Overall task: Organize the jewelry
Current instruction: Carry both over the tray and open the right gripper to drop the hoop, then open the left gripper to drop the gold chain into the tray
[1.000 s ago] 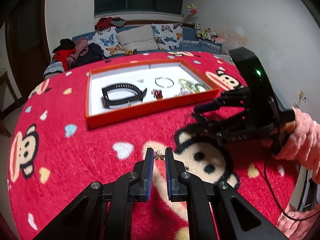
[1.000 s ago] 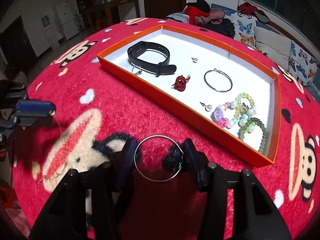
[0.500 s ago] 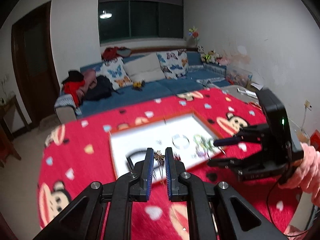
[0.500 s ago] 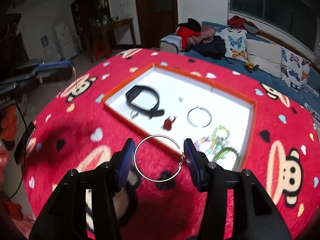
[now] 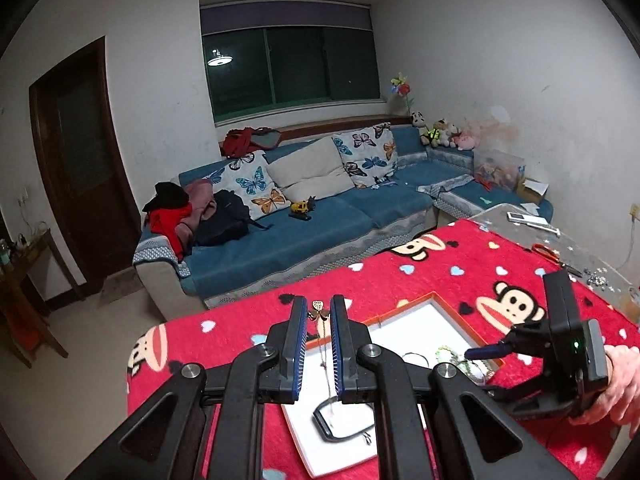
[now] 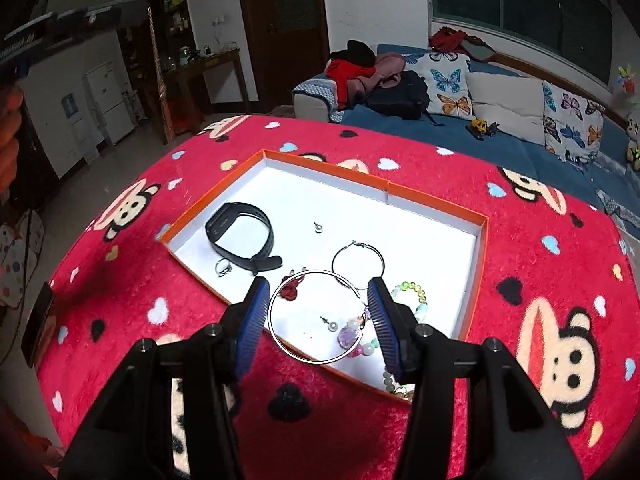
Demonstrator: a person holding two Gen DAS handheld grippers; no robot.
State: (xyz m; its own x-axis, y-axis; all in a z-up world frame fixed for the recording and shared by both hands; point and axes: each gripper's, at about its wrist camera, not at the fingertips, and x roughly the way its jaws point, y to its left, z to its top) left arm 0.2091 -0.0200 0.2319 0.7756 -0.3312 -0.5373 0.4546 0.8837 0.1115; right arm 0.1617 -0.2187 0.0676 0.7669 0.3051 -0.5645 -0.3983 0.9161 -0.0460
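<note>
My left gripper (image 5: 319, 315) pinches gold necklace (image 5: 318, 306), chain dangling above orange tray (image 6: 482, 264). My right gripper (image 6: 318, 312) clamps silver hoop (image 6: 316, 316) over tray's near edge.

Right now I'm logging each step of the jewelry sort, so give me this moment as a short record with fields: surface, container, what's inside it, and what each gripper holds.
surface: red monkey-print blanket
container: orange tray, white inside
in tray: black wristband, hoop earring, small ring, pearl stud, red charm, bead bracelets
left gripper: shut on a gold necklace, chain hanging down
right gripper: shut on a large silver hoop, held above the tray's near edge
</note>
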